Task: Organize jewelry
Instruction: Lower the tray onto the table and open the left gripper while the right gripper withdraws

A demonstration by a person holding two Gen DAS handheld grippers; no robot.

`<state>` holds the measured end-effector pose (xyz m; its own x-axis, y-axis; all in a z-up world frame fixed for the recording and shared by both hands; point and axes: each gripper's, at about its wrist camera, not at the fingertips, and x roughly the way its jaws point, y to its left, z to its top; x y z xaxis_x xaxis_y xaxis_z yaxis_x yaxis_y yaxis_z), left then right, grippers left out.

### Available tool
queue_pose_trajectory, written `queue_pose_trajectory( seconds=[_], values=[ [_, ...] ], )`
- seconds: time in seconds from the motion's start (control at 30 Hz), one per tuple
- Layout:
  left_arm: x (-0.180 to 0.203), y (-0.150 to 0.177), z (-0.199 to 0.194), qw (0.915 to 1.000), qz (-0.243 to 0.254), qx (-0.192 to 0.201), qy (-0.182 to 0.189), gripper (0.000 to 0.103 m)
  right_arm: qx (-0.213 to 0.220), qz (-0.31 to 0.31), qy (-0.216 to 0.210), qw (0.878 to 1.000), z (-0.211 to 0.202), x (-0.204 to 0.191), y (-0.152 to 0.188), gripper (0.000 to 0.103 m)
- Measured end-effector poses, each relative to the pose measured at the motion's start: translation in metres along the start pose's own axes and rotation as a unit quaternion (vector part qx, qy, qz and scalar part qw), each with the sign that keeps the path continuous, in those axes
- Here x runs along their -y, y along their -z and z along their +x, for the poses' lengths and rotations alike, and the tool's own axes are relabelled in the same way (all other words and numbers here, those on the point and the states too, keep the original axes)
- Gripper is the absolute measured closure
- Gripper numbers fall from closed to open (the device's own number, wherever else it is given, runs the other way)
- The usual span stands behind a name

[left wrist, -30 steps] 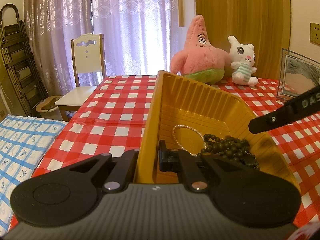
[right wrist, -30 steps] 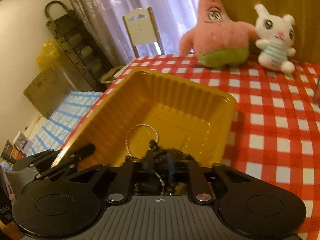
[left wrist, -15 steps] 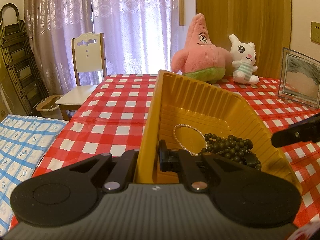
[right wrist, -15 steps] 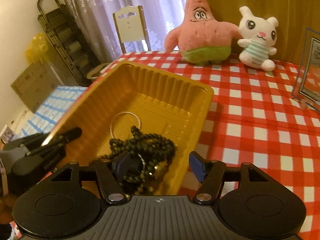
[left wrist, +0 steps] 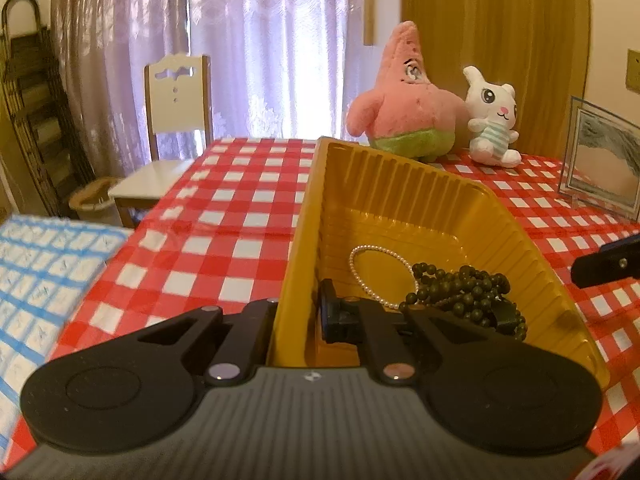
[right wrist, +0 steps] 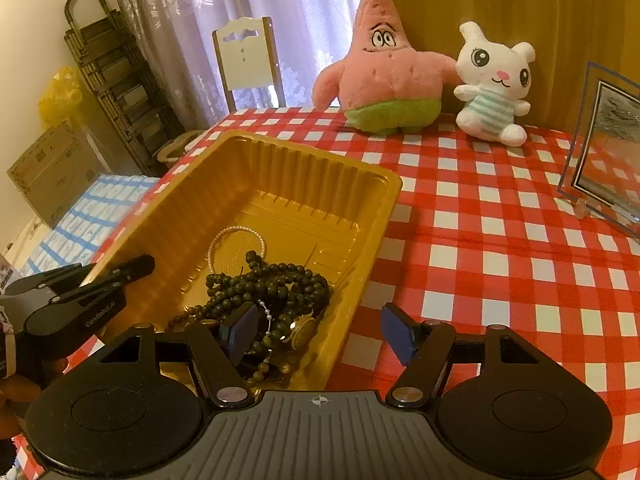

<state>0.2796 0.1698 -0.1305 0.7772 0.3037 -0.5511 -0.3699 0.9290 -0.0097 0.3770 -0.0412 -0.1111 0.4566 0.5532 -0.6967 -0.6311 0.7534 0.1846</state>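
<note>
A yellow plastic tray (left wrist: 400, 184) (right wrist: 280, 168) sits on the red checked tablecloth. In it lie a white pearl bracelet (left wrist: 376, 268) (right wrist: 236, 240), a heap of dark bead strands (left wrist: 460, 292) (right wrist: 264, 284) and a gold watch (right wrist: 302, 330). My left gripper (left wrist: 298, 316) is shut on the tray's near left wall; it also shows in the right wrist view (right wrist: 120, 276). My right gripper (right wrist: 320, 332) is open and empty, above the tray's near right rim; its tip shows in the left wrist view (left wrist: 608, 268).
A pink star plush (right wrist: 384, 80) and a white bunny plush (right wrist: 492, 84) stand at the table's back. A glass picture frame (right wrist: 608, 152) stands at the right. A white chair (left wrist: 176, 120) is beyond the left edge, with a blue checked cloth (left wrist: 40, 272) below.
My right gripper has opened, let the dark beads drop into the tray, and pulled back to the right. My left gripper has kept its hold on the tray wall.
</note>
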Motion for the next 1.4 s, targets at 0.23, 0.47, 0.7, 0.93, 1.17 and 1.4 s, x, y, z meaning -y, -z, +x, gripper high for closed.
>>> queue_pose_trajectory(
  seconds=[0.23, 0.47, 0.7, 0.93, 1.17, 1.4],
  values=[
    [-0.030, 0.009, 0.017, 0.9951, -0.068, -0.061, 0.037, 0.078, 0.008, 0.016, 0.009, 1.000, -0.007, -0.002, 0.008, 0.029],
    [-0.045, 0.011, -0.001, 0.9957, -0.065, -0.051, 0.042, 0.050, 0.025, 0.053, 0.015, 0.998, -0.020, -0.006, 0.020, 0.025],
    [-0.055, -0.002, -0.052, 0.9991, -0.013, -0.031, 0.028, 0.035, 0.035, 0.088, 0.045, 0.994, -0.054, -0.021, 0.045, 0.025],
    [-0.017, -0.014, -0.106, 0.9920, 0.124, -0.006, 0.026, 0.018, 0.044, 0.084, 0.125, 0.988, -0.089, -0.047, 0.074, 0.025],
    [0.020, -0.015, -0.156, 0.9909, 0.113, -0.007, 0.073, 0.008, 0.055, 0.078, 0.155, 0.983, -0.131, -0.069, 0.097, 0.025],
    [0.039, -0.009, -0.194, 0.9898, 0.066, -0.075, 0.102, 0.009, 0.041, 0.115, 0.119, 0.985, -0.172, -0.065, 0.115, 0.025]
  ],
)
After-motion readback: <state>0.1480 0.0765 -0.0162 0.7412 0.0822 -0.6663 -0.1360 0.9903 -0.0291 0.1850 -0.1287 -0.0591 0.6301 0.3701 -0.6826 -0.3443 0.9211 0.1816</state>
